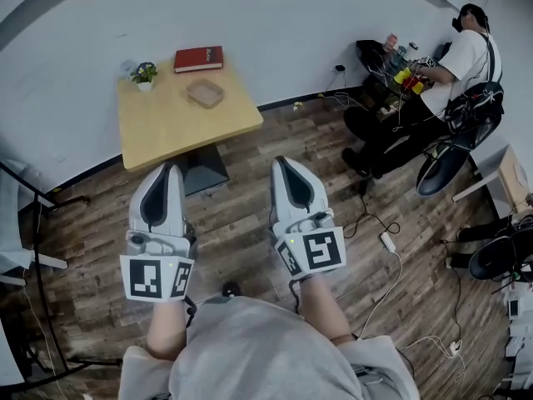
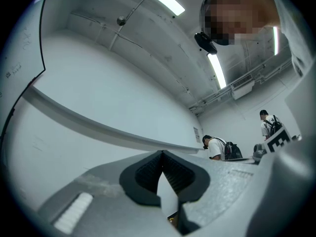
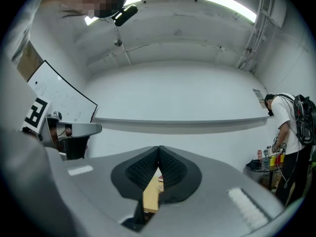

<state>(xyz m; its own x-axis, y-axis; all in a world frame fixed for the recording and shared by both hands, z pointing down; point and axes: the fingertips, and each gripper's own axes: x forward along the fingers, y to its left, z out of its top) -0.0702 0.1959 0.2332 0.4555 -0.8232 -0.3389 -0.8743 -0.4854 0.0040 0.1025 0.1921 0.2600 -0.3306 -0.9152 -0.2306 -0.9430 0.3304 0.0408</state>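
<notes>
left gripper (image 1: 172, 167): jaws pressed together, nothing between them
right gripper (image 1: 278, 162): jaws pressed together, nothing between them
table (image 1: 166, 127): near both tips, bearing red book (image 1: 199, 58), plant (image 1: 144, 74)

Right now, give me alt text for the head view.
The left gripper and right gripper, jaws shut and empty, are held side by side above a wood floor, pointing toward a small table holding a red book, a potted plant and a shallow dish. A person in white works at upper right.
</notes>
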